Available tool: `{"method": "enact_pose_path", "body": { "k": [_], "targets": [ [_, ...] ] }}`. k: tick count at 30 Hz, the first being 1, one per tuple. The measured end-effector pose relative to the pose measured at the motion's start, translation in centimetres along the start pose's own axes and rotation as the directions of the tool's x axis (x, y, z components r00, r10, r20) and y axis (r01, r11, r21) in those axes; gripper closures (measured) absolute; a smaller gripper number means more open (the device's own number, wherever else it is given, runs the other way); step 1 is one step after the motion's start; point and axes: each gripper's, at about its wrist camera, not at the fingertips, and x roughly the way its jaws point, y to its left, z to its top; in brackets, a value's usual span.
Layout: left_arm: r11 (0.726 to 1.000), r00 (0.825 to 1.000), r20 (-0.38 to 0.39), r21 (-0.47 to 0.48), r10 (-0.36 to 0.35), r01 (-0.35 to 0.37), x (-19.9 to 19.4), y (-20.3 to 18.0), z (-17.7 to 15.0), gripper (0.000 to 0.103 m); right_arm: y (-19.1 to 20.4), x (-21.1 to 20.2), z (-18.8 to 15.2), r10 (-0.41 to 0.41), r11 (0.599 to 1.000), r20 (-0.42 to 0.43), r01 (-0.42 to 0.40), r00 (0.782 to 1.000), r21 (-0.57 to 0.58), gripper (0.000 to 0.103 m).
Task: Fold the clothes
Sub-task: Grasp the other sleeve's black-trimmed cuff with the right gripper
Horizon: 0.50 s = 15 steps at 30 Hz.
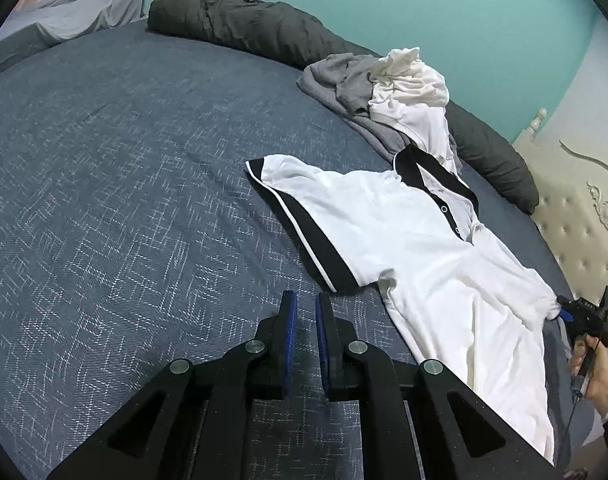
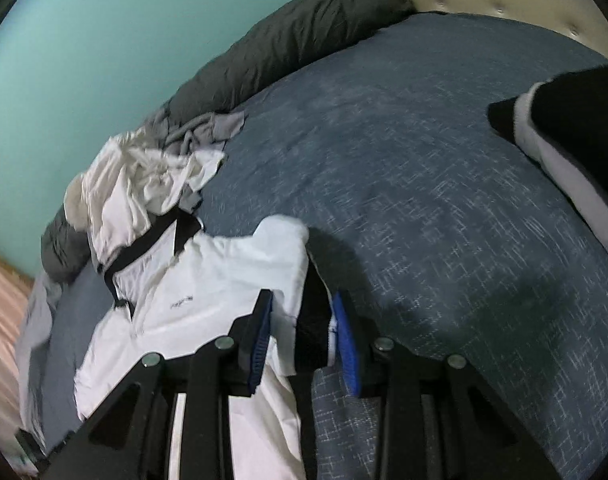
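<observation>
A white polo shirt (image 1: pixel 404 232) with black collar and black sleeve trim lies spread on the blue bed cover (image 1: pixel 124 200). My left gripper (image 1: pixel 304 298) hovers over bare cover just left of the shirt's near sleeve, its blue pads almost together with nothing between them. My right gripper (image 2: pixel 304 300) is shut on the shirt's black-and-white sleeve (image 2: pixel 312 320). In the left wrist view the right gripper (image 1: pixel 564 312) shows at the far right, with the cloth bunched at its tip. The shirt's body (image 2: pixel 208 280) spreads to the left of the right gripper.
A crumpled pile of grey and white clothes (image 1: pixel 384 88) lies beyond the shirt's collar. A dark grey duvet (image 1: pixel 244 24) runs along the teal wall. A cream tufted headboard (image 1: pixel 584 216) is at the right. A black-and-white garment (image 2: pixel 576 128) rests on the cover at right. A person's hand (image 1: pixel 596 376) holds the right gripper.
</observation>
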Motion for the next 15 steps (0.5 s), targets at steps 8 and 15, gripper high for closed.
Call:
{"method": "enact_pose_path", "body": {
  "k": [8, 15],
  "targets": [
    [1.0, 1.0, -0.003, 0.002, 0.001, -0.001, 0.2, -0.1, -0.1, 0.093, -1.8, -0.9, 0.7, -0.041, 0.998, 0.008, 0.041, 0.999, 0.053, 0.062],
    [1.0, 1.0, -0.007, 0.005, 0.001, -0.001, 0.4, -0.2, -0.2, 0.093, -3.9, 2.0, 0.4, -0.188, 0.974, -0.103, 0.199, 0.977, 0.11, 0.062]
  ]
}}
